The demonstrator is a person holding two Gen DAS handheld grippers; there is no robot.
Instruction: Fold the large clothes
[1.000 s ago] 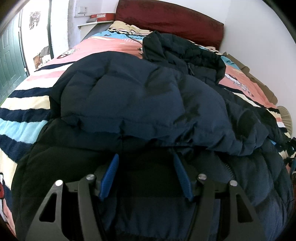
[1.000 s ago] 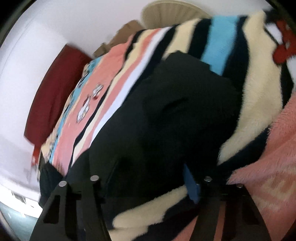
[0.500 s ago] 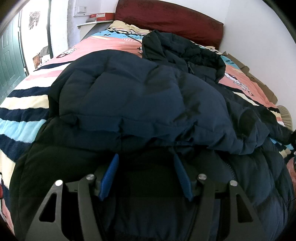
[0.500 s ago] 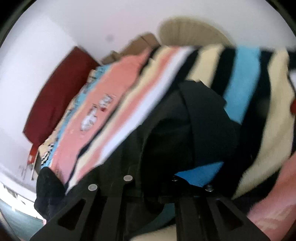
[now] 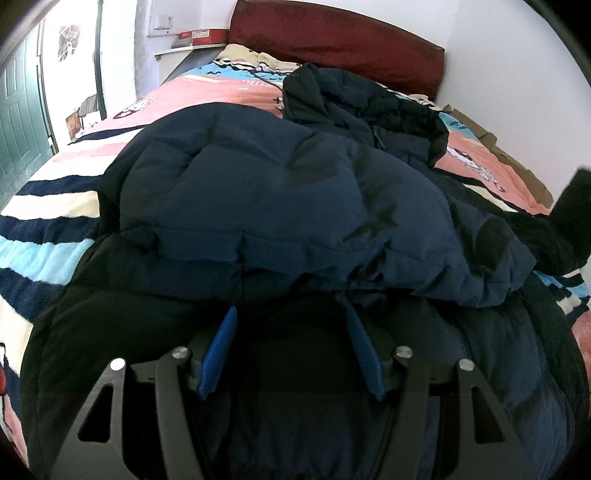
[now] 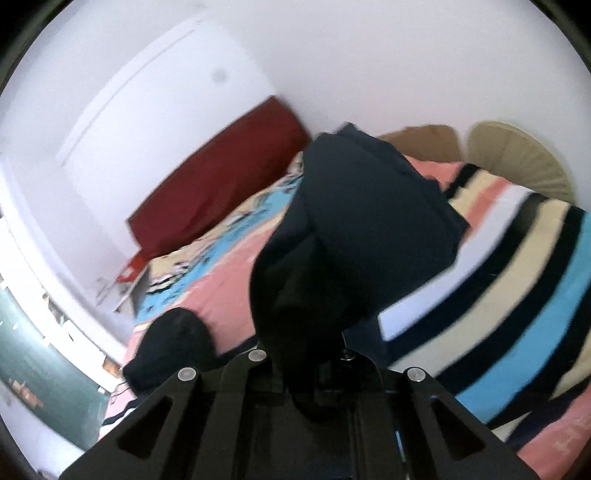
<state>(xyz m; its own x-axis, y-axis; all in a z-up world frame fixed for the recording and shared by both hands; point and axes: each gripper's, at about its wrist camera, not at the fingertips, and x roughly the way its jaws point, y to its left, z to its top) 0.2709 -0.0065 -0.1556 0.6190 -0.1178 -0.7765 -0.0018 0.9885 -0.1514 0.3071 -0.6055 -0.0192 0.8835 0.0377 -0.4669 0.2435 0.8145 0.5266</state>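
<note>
A large navy puffer jacket (image 5: 280,206) lies spread on the striped bed blanket (image 5: 48,254), one sleeve folded across its body and the hood toward the headboard. My left gripper (image 5: 290,332) is open with blue pads, resting low over the jacket's lower front. My right gripper (image 6: 314,354) is shut on the jacket's other sleeve (image 6: 369,229) and holds it lifted above the bed. That lifted sleeve shows at the right edge of the left wrist view (image 5: 572,214).
A dark red headboard (image 5: 332,40) stands against the white wall at the far end. A green door (image 5: 14,122) is at the left. A shelf with a red box (image 5: 192,35) sits beside the headboard. A beige fan-shaped object (image 6: 517,158) lies past the bed's right edge.
My right gripper has closed on the sleeve and raised it off the blanket, swinging upward. My left gripper has stayed in place and open.
</note>
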